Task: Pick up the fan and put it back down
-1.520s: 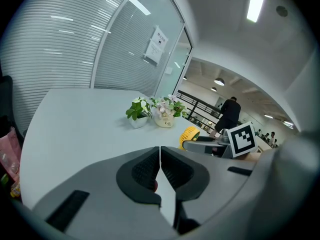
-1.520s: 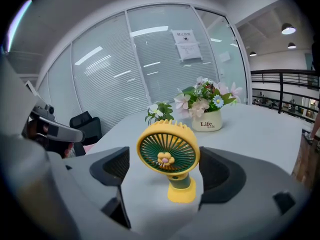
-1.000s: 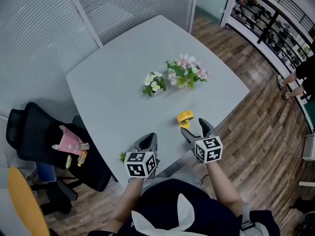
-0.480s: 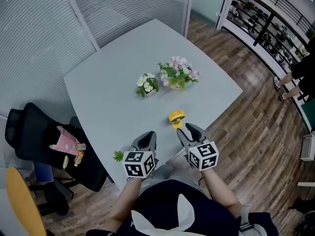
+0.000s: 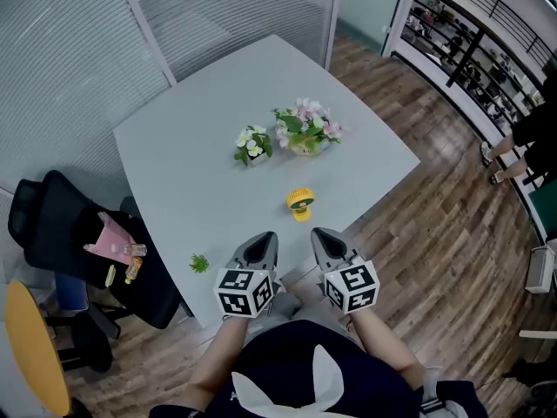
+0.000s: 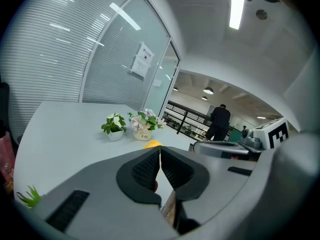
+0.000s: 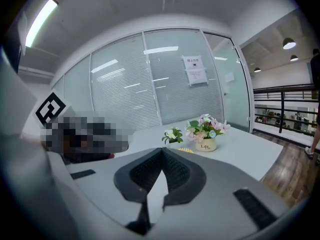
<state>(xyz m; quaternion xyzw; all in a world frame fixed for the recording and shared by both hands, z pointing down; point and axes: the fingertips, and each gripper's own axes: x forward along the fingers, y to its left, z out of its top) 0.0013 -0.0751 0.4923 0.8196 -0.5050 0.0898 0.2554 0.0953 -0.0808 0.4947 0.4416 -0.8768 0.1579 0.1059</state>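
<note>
The small yellow fan (image 5: pixel 300 203) stands on the grey table (image 5: pixel 200 146), near its front edge. No gripper touches it. My right gripper (image 5: pixel 326 243) hangs short of the fan and to its right; its jaws have just closed with nothing between them. My left gripper (image 5: pixel 258 249) is beside it, also shut and empty. In the left gripper view the pads meet at the left gripper (image 6: pixel 160 153), and the top of the fan (image 6: pixel 152 144) peeks over them. In the right gripper view the right gripper (image 7: pixel 161 151) is shut, with a sliver of the fan (image 7: pixel 186 149) beyond.
A pot of pink flowers (image 5: pixel 305 133) and a smaller pot of white flowers (image 5: pixel 252 144) stand mid-table behind the fan. A green sprig (image 5: pixel 199 263) lies near the front left edge. A black chair with a pink bag (image 5: pixel 87 251) is at left. A person (image 5: pixel 535 138) stands far right.
The right gripper's jaws went from wide open to shut, empty. Both grippers drew back from the fan towards the person. The fan stayed put by the flowers.
</note>
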